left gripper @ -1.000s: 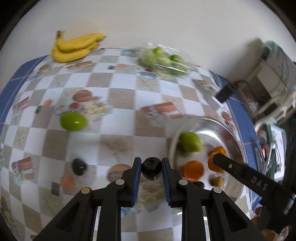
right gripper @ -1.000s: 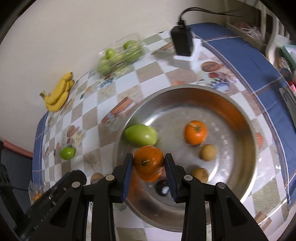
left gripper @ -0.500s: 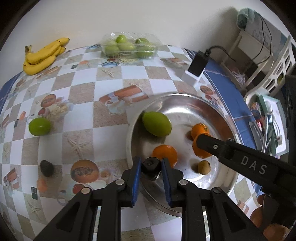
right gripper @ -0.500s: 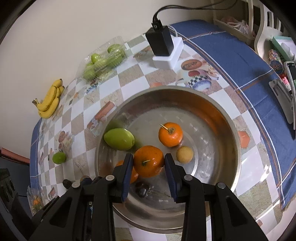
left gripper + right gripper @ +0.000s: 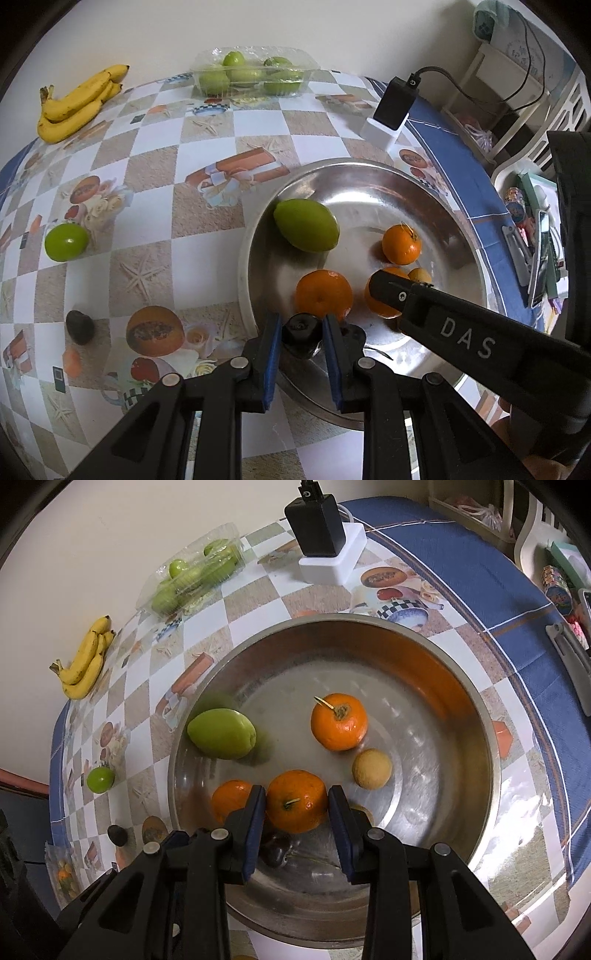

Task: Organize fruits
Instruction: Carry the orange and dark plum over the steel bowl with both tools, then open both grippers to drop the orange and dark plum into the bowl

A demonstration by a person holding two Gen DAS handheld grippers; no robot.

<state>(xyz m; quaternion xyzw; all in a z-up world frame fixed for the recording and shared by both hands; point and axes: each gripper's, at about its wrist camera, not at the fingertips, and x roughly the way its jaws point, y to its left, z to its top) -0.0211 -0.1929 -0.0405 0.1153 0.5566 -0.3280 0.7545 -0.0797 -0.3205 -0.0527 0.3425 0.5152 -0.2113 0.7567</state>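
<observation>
A checked tablecloth [image 5: 207,258] is spread over the table. A big metal bowl [image 5: 461,686] is set on it, on the right. A clear box of green fruits [image 5: 255,74] and a bunch of bananas [image 5: 77,103] are laid at the far edge. A large green fruit [image 5: 221,733] is seen inside the bowl, at its left. An orange [image 5: 297,801] is clamped in the right gripper [image 5: 297,814] over the bowl. A small dark fruit [image 5: 301,334] is pinched in the left gripper [image 5: 301,354] at the bowl's near rim. A small green fruit [image 5: 66,242] is left on the cloth, far to the left.
</observation>
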